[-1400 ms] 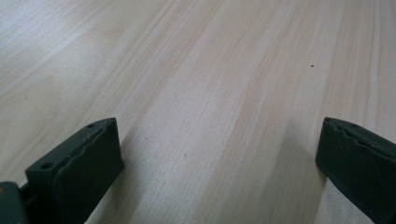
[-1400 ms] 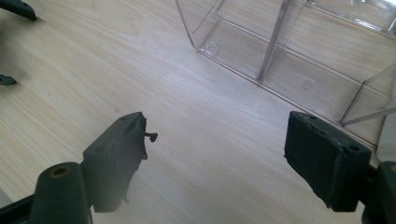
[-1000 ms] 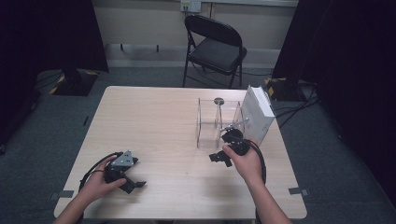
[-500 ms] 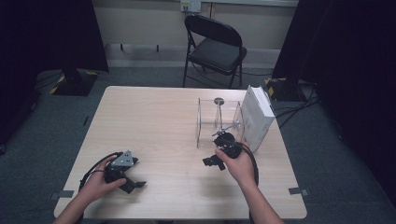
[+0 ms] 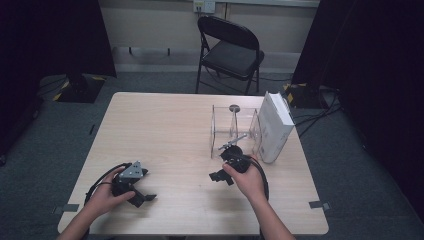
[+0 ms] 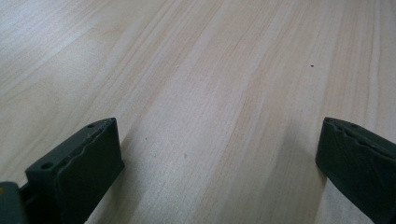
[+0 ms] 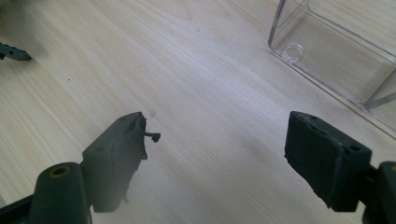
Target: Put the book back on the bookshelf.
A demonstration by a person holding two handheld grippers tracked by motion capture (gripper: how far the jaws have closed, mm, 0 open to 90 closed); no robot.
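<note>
Two grippers: both work over a pale, wood-grain table (image 5: 170, 130), each carried in a person's hand.
Right gripper (image 5: 221, 176): black, blocky, held near the table's right front; in the right gripper view its two dark jaws, with ridged inner faces and small screw holes, stand wide apart with only bare tabletop between them.
Clear box (image 5: 235, 131): the thing nearest that gripper, a transparent, straight-walled container with hard, glossy sides, standing on the table just beyond the right hand (image 5: 250, 181); in the right gripper view one lower corner (image 7: 336, 56) lies ahead and to the right, its base showing a small moulded ring.
Inside the box: a slim upright stem topped by a small, dark, round disc (image 5: 234, 108); what it is cannot be told.
White box (image 5: 276, 126): a tall, flat-sided white carton, standing just beside the clear box on its right, leaning slightly.
Left gripper (image 5: 141, 192): at the table's left front, well apart from the clear box, a grey three-cornered plate on top and a black cable looping behind; in the left gripper view its jaws are spread wide over bare wood, nothing between them.
Tabletop: matt, light laminate with long, fine grain lines and a few tiny dark specks.
Beyond the table: a black folding chair (image 5: 229, 49) with a metal frame and padded seat, on grey carpet.
</note>
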